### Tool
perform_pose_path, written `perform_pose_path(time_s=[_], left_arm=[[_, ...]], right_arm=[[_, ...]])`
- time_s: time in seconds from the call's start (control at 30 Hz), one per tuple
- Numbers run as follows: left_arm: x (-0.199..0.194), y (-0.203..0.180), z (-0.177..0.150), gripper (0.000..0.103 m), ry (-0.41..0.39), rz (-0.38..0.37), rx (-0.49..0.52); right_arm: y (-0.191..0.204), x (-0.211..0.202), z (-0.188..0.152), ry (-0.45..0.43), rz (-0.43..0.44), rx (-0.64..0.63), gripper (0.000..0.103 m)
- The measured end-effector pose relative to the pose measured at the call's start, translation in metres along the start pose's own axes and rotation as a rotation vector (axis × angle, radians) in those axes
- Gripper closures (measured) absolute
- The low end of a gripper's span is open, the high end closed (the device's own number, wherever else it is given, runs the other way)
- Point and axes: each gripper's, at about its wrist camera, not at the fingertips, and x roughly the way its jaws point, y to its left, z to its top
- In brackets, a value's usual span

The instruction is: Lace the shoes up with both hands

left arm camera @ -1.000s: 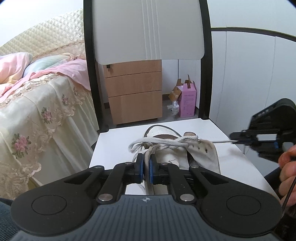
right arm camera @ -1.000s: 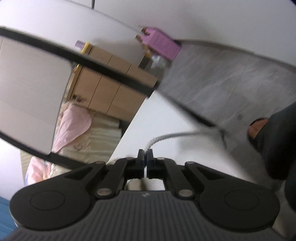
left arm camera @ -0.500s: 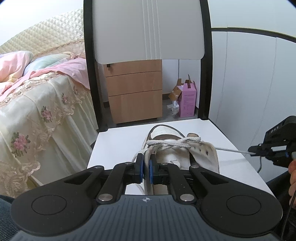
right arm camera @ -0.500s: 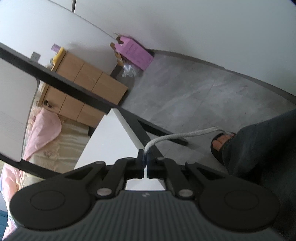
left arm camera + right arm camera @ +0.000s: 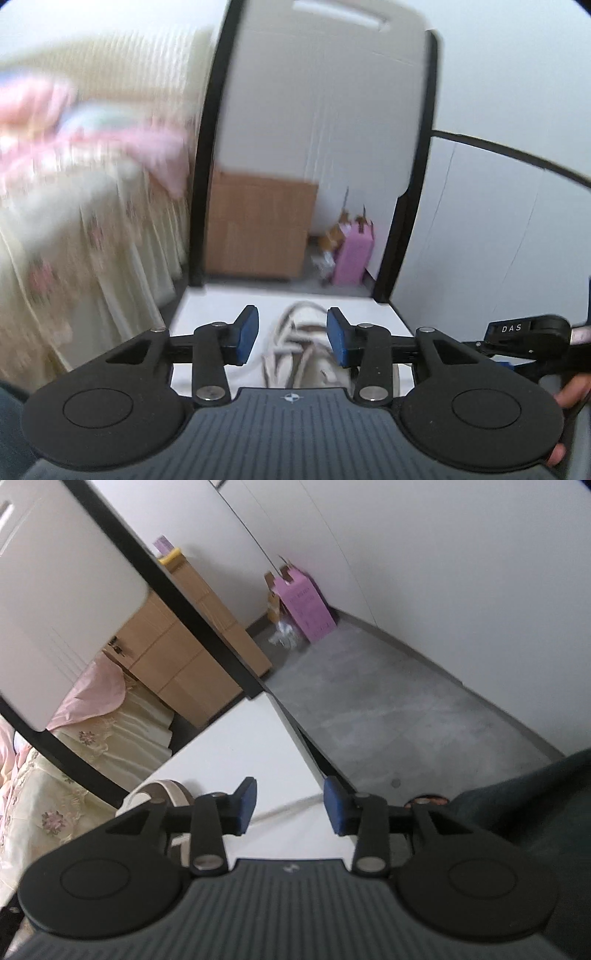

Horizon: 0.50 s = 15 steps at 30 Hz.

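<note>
A cream-white shoe point(image 5: 295, 347) with white laces stands on the white chair seat point(image 5: 207, 314). My left gripper point(image 5: 291, 338) hovers just over it, jaws opening, nothing pressed between the blue pads point(image 5: 247, 334); the picture is blurred. At the right edge of that view a hand holds the right gripper's black body point(image 5: 524, 334). In the right wrist view my right gripper point(image 5: 290, 806) is also opening. A slack lace end point(image 5: 280, 810) lies on the seat point(image 5: 251, 746) beneath its gap, free of the pads. The shoe's heel point(image 5: 162, 794) shows at the left.
The chair's white backrest point(image 5: 317, 122) in a black frame rises behind the shoe. A bed with a floral cover point(image 5: 44, 812) lies left, wooden drawers point(image 5: 258, 229) and a pink box point(image 5: 306, 605) behind. Grey floor point(image 5: 388, 716) and a person's dark trouser leg point(image 5: 535, 812) are right.
Both grippers went from shut on the lace ends to open and let them go. Both have lifted and rolled. The taut lace on the right now lies slack on the seat.
</note>
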Motion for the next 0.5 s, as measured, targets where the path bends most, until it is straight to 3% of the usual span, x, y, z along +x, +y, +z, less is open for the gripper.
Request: perform_pose_path(time_s=[0.07, 0.17, 0.23, 0.5], left_arm=[[0.009, 0.016, 0.002, 0.058, 0.058, -0.032, -0.119], [0.021, 0.037, 0.006, 0.057, 0.075, 0.023, -0.252], [0.031, 0.050, 0.007, 0.057, 0.108, 0.004, -0.326], [0.071, 0.096, -0.010, 0.051, 0.275, -0.145, -0.708]], right_arm=[[0.005, -0.004, 0.000, -0.021, 0.007, -0.017, 0.054], [0.016, -0.010, -0.003, -0.043, 0.021, -0.056, 0.053], [0.024, -0.012, -0.006, -0.049, 0.028, -0.080, 0.053], [0.046, -0.015, -0.017, -0.040, 0.051, -0.134, 0.051]])
